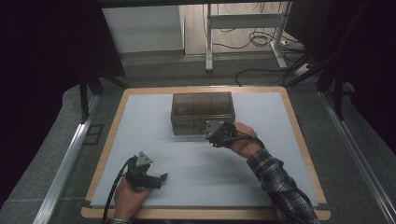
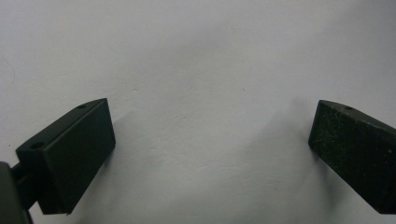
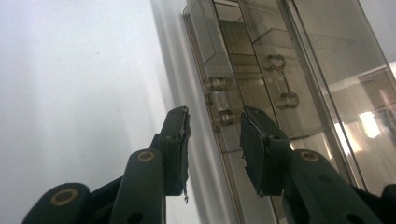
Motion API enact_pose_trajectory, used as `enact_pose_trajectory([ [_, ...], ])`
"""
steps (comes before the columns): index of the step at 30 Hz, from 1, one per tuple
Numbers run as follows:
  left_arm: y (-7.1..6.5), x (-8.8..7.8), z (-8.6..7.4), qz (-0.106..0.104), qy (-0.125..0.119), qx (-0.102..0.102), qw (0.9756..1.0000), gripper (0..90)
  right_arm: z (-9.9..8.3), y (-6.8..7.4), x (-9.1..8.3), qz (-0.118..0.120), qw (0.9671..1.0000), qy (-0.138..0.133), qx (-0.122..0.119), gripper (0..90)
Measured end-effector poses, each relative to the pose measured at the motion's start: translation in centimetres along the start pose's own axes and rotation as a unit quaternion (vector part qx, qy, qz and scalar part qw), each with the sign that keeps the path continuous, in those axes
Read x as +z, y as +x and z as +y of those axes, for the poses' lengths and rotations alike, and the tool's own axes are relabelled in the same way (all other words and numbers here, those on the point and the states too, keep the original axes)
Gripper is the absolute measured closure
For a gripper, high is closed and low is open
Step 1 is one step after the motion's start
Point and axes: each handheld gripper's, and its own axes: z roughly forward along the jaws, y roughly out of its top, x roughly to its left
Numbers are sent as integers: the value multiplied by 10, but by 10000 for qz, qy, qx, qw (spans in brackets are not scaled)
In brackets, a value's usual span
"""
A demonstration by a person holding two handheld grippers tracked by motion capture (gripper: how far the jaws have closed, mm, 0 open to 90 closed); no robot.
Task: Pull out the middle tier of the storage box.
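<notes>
At seven o'clock on the table (image 1: 140, 116) we see our left claw (image 1: 161, 178) resting low, jaws spread wide with nothing between them. At the centre, toward twelve o'clock, stands the smoky clear drawer box (image 1: 202, 112). Our right claw (image 3: 215, 140) sits at the box's front, around four o'clock of it, jaws partly parted on either side of a small clear handle (image 3: 218, 101), not pressing it.

Open white mat (image 1: 154, 121) left, right and front of the smoky clear plastic drawer box (image 1: 202, 111): free passage all round. Box is the single obstacle, mid-far on the mat. Right gripper (image 3: 215, 140) sits at its front face, clear handle (image 3: 218, 101) just ahead of the parted jaws. Left gripper (image 1: 159, 179) lies over bare mat, well apart from the box.
</notes>
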Motion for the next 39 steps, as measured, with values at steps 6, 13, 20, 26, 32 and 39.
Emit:
enact_pose_trajectory([
  [6, 0, 0, 0, 0, 1, 2, 10000, 1, -4, -14, -4, 311, 9992, 85, 240, 616],
  [13, 0, 0, 0, -5, -8, -1, 10000, 1, -8, -26, -8, 427, 9985, 76, 348, 616],
  [20, 0, 0, 0, -5, -10, -4, 10000, 1, -13, -37, -10, 503, 9978, 85, 434, 618],
  [26, 0, 0, 0, -4, -9, -4, 10000, 1, -21, -47, -8, 704, 9964, 131, 449, 648],
  [32, 0, 0, 0, -3, 2, -2, 10000, 0, -24, -54, -1, 900, 9949, 252, 389, 673],
  [39, 0, 0, 0, 0, -4, 3, 10000, 1, -29, -58, 11, 1150, 9919, 369, 379, 695],
])
